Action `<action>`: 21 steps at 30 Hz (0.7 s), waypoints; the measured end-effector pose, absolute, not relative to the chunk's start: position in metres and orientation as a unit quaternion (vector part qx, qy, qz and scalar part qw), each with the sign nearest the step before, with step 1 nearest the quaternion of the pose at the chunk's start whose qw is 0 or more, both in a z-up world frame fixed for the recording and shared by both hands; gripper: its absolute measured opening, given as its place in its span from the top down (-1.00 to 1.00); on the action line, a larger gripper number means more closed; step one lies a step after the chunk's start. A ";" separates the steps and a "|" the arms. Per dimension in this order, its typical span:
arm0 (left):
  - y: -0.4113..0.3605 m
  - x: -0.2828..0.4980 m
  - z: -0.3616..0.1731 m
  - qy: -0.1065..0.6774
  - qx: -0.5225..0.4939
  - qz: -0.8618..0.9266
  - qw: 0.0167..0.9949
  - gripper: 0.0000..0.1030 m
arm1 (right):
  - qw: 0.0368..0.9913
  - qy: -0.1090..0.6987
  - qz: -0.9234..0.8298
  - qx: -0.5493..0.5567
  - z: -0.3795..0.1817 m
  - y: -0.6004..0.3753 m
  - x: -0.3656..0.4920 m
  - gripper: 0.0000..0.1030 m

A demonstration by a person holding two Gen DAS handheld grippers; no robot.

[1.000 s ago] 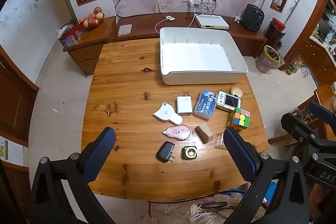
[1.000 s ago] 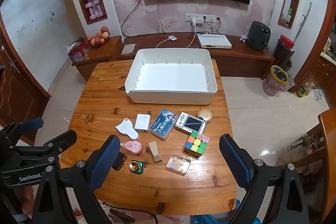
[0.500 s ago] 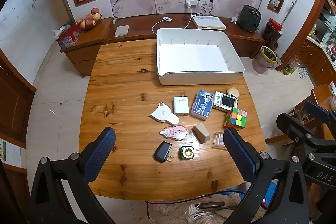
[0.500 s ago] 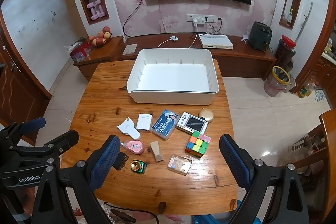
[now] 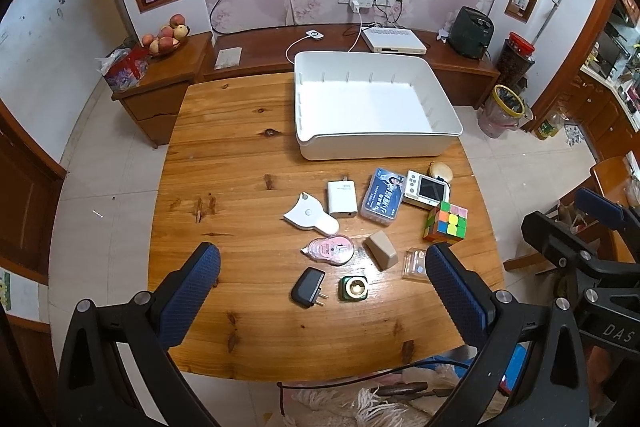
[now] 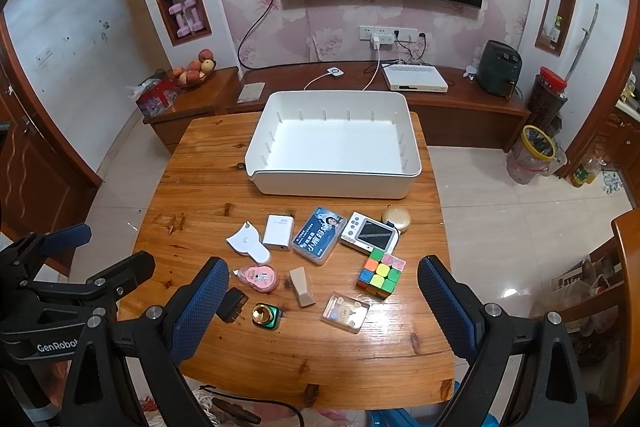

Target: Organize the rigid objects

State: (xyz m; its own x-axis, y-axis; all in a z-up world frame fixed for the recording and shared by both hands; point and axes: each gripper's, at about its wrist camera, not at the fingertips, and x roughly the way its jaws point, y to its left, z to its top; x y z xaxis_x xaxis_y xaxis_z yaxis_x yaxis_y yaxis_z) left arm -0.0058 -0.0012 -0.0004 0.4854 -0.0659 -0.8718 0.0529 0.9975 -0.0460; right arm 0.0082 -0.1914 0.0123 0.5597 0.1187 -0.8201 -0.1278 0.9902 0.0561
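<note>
I'm seeing the white bin (image 6: 334, 183) sitting empty at the tabletop's (image 5: 224, 163) far side. Nearer me are lying the Rubik's cube (image 6: 380, 275), card box (image 6: 319, 235) and charger (image 6: 278, 232). Both the left tool (image 5: 322, 281) and right tool (image 6: 324, 293) are hovering released, holding nothing.

Evenly lit indoor room, sharp focus in the middle. White glare patches shine on the glossy wooden counter (image 6: 404, 311) near its front edge. Fisheye lens bends walls and floor; corners fall to black.
</note>
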 end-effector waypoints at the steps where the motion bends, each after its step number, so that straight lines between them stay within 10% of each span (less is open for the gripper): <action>1: -0.001 -0.005 0.000 0.506 -0.007 -0.035 0.862 -0.98 | 0.883 0.464 0.069 -0.005 0.012 -0.192 0.008 -0.87; 21: 0.007 -0.001 0.005 0.495 0.001 -0.027 0.868 -0.98 | 0.883 0.464 0.072 -0.003 0.012 -0.189 0.007 -0.87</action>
